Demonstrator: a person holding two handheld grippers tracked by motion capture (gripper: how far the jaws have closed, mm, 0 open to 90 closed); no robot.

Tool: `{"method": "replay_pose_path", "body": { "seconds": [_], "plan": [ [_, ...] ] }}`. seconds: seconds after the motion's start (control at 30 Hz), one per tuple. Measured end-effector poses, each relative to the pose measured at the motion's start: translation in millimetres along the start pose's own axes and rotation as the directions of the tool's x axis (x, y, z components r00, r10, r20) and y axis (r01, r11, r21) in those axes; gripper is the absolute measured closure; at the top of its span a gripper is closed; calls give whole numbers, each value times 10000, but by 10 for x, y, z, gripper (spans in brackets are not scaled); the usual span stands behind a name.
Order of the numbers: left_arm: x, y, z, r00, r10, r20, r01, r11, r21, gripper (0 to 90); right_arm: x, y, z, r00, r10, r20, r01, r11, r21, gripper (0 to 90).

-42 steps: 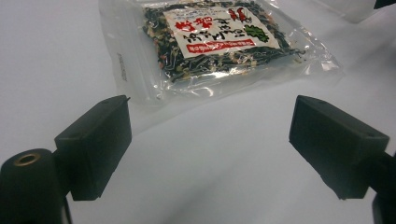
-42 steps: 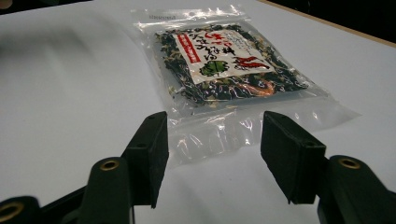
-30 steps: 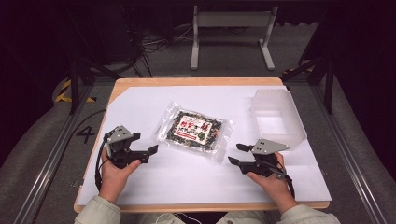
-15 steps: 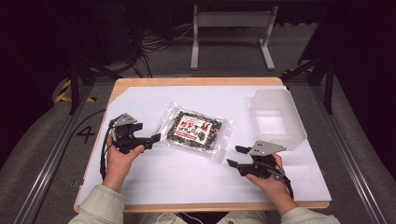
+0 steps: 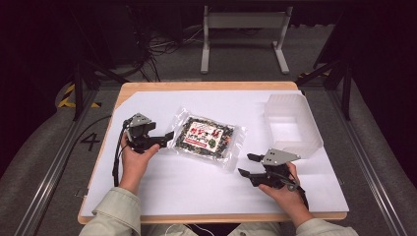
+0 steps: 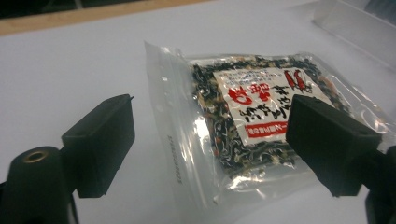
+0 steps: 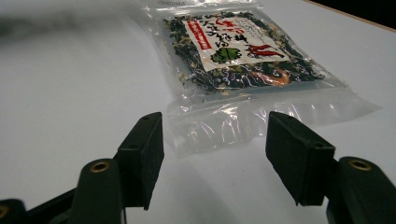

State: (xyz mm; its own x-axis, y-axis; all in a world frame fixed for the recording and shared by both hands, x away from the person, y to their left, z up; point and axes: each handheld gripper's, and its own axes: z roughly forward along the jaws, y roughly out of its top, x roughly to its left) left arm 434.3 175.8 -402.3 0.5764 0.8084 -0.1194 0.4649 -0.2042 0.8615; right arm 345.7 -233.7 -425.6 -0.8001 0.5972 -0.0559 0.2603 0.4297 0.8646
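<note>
We see the clear packet of dried seasoning mix [image 5: 205,139] lying flat near the middle of the white sheet [image 5: 187,187] that covers the wooden table [image 5: 206,85], its red-and-white label facing up and its sealed clear edges running out on all sides. Nothing holds it yet, so we judge the work to be at its very start: the packet is unlifted and the whole handling is left to do. At its left edge stands our left gripper [image 5: 167,137], jaws wide and just closing a little, with the packet's near left end lying between them in the left gripper view [image 6: 243,135] but neither pad pressing on it. Nearer to us and to the right, the right gripper [image 5: 247,164] rests low on the sheet, jaws apart and just opening further, aimed at the packet's clear near-right corner [image 7: 261,116], which lies just ahead of the pads and is not touched. Farther right, well apart from the packet, sits an empty translucent plastic tub [image 5: 292,124]; we take it for the likely destination, though the packet is nowhere near it for now.
</note>
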Motion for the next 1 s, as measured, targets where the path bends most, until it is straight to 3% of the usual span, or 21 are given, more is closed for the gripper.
{"method": "replay_pose_path", "body": {
  "seconds": [0.17,0.23,0.27,0.33,0.43,0.57,0.8,1.0],
  "plan": [
    [-39,-58,86,9981,612,104,-613,9981,118,241,3,-3,-26,10000,-74,41,74,10000,-20,369],
    [10,-97,135,9984,377,410,-384,9991,153,272,2,-7,-36,10000,-57,70,57,10000,-31,367],
    [36,-119,161,9983,67,582,-81,9997,230,266,3,-8,-38,10000,-57,70,58,10000,-26,366],
    [76,-153,192,9981,-190,588,161,9987,480,270,4,-11,-34,10000,-73,32,73,10000,17,363],
    [86,-182,200,9995,-138,284,119,9978,651,296,11,-17,-18,9999,-154,-27,154,9998,146,364],
    [93,-215,233,9992,-88,387,51,9957,921,312,17,-14,-4,9996,-251,-85,252,9996,143,363],
    [135,-275,308,9950,-737,681,619,9849,1620,292,23,-15,-5,9994,-332,-131,334,9993,158,361],
    [170,-309,350,9929,-1019,608,871,9740,2090,286,28,-17,0,9991,-405,-143,408,9990,187,359]
  ]
}}
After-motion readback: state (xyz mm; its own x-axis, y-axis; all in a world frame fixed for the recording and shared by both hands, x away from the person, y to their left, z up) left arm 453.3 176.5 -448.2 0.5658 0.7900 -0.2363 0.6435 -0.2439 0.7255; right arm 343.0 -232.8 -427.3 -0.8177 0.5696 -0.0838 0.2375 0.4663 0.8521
